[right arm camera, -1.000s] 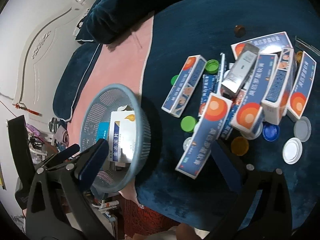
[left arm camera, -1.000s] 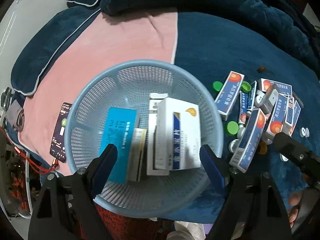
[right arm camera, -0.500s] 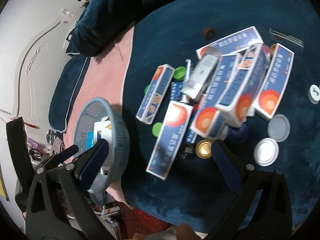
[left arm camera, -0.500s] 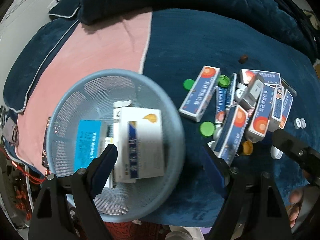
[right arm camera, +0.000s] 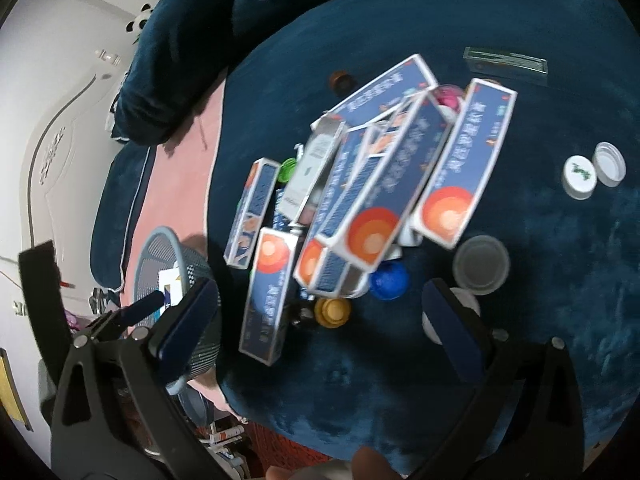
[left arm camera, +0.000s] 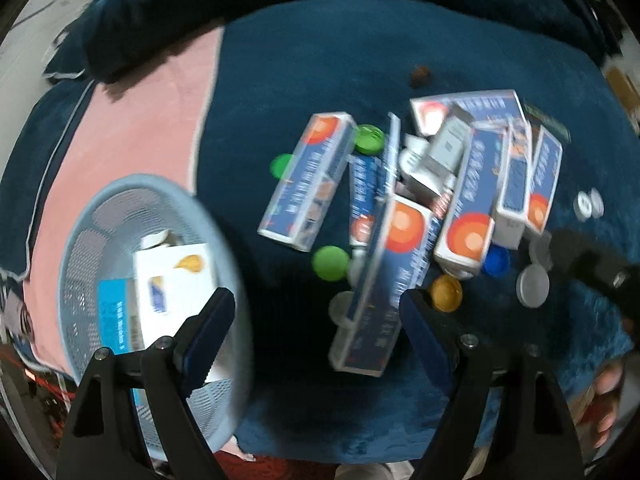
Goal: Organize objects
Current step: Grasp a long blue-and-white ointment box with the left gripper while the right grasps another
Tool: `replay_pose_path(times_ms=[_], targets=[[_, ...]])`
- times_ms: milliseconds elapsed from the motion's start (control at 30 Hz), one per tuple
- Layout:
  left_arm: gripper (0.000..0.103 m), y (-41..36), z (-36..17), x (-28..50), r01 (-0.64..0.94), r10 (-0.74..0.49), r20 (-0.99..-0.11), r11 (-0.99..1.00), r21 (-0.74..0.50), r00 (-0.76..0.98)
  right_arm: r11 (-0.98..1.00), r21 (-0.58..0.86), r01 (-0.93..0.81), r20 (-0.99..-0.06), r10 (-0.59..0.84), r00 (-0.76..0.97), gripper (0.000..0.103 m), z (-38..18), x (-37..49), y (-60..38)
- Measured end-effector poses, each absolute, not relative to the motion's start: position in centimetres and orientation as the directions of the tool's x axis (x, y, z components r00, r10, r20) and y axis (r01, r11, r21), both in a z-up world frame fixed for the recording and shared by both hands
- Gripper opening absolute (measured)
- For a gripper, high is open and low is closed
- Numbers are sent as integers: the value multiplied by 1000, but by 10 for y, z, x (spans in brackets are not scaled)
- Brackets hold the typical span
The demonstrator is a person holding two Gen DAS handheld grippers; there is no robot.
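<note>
Three green caps [left arm camera: 330, 263] (blurred) beside one basket [left arm camera: 80, 240].

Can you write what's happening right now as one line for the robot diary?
left gripper: open, empty, over box pile | right gripper: open, empty | basket: holds some boxes | blue-orange boxes, caps: loose on blanket
</note>
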State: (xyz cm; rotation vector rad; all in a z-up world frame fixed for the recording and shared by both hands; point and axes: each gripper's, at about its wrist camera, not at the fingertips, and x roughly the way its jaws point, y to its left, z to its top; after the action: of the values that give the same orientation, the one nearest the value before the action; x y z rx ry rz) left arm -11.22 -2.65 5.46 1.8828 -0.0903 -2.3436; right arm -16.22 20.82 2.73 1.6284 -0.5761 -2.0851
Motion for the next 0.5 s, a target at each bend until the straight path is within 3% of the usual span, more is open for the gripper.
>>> replay_pose_path(times_ms=[200, 400, 500], targets=[[86, 6, 29, -119, -56, -174, -971, -981, 185, -165, -820, 570, 52, -792, -565, -231, 103, 24, -168, 225], [84, 17, 7, -128, -81, -200, -972, -974, 210, -121, -824, 566, 26, -798, -556, -232, 103, 19, -175, 234], [52, 17, -2, -131, -82, -205, -974, -973, 213, -97, -824, 567, 16, -799, -555, -233, 103, 17, -178, 239]])
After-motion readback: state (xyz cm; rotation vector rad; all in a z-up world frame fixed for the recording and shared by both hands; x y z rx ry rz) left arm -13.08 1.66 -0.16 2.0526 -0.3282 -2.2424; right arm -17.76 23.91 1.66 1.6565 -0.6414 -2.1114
